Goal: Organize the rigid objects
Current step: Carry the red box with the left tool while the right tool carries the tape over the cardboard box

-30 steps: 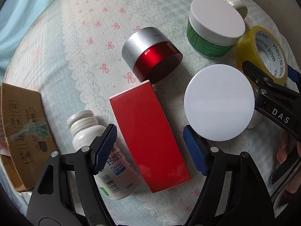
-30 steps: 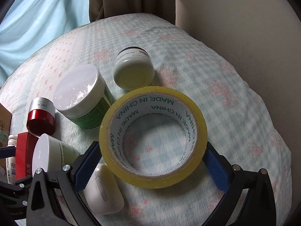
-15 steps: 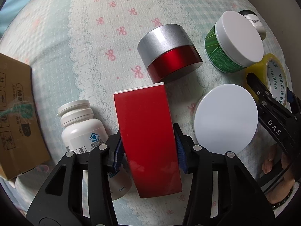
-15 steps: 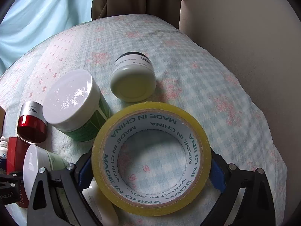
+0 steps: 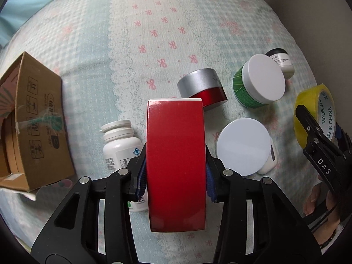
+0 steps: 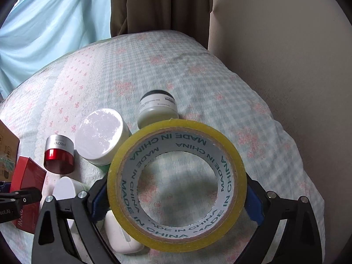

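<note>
My left gripper (image 5: 175,181) is shut on a red box (image 5: 176,162) and holds it above the bedspread; the box also shows at the left in the right wrist view (image 6: 27,182). My right gripper (image 6: 176,200) is shut on a yellow tape roll (image 6: 176,184), lifted off the bed; the roll also shows at the right edge of the left wrist view (image 5: 316,114). On the bed lie a white pill bottle (image 5: 121,145), a red and silver jar (image 5: 202,88), a green jar with a white lid (image 5: 259,81), a white round lid (image 5: 243,146) and a small black-capped jar (image 5: 281,62).
An open cardboard box (image 5: 33,127) stands at the left on the bedspread (image 5: 143,33). A small white case (image 6: 123,237) lies under the tape roll. A beige wall (image 6: 286,55) and curtains (image 6: 154,4) bound the bed's far side.
My left gripper closed on the red box and lifted it. My right gripper closed on the tape roll and raised it off the bed.
</note>
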### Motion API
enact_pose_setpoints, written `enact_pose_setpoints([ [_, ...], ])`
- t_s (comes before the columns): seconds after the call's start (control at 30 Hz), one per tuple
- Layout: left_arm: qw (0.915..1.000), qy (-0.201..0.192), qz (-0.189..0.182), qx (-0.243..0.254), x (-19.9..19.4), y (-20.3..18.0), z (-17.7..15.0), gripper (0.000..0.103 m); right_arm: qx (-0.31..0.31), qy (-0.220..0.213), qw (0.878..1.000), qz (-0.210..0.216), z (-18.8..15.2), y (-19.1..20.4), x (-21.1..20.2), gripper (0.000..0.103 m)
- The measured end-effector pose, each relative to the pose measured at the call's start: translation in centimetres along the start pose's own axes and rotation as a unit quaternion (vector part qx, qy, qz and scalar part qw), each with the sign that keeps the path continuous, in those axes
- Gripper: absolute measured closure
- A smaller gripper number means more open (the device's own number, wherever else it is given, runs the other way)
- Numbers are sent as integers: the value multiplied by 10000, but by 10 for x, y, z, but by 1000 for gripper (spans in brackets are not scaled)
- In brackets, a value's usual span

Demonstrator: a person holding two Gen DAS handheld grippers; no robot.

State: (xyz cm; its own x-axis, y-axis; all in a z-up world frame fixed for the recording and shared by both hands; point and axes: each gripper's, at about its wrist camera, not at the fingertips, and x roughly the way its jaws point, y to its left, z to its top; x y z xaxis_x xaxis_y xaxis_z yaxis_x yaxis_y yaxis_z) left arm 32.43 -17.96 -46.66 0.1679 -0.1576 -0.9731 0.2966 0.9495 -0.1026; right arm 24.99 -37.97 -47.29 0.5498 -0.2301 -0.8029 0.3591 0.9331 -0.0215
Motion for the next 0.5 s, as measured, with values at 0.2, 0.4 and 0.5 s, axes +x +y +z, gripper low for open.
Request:
enact_pose_setpoints([
  [0.2,9990,-392,-37,-228,-63,-8,-13,65,-65,-187,9998,92,21,3,-52,6],
  [0.4,9941,-895,-146,-599,-144,7,-23,64,-300,-283,9988,255,54,21,-125,6],
  [0.5,9904,-1153,-175,-745,-180,26,-28,64,-514,-309,9975,384,66,38,-157,6],
])
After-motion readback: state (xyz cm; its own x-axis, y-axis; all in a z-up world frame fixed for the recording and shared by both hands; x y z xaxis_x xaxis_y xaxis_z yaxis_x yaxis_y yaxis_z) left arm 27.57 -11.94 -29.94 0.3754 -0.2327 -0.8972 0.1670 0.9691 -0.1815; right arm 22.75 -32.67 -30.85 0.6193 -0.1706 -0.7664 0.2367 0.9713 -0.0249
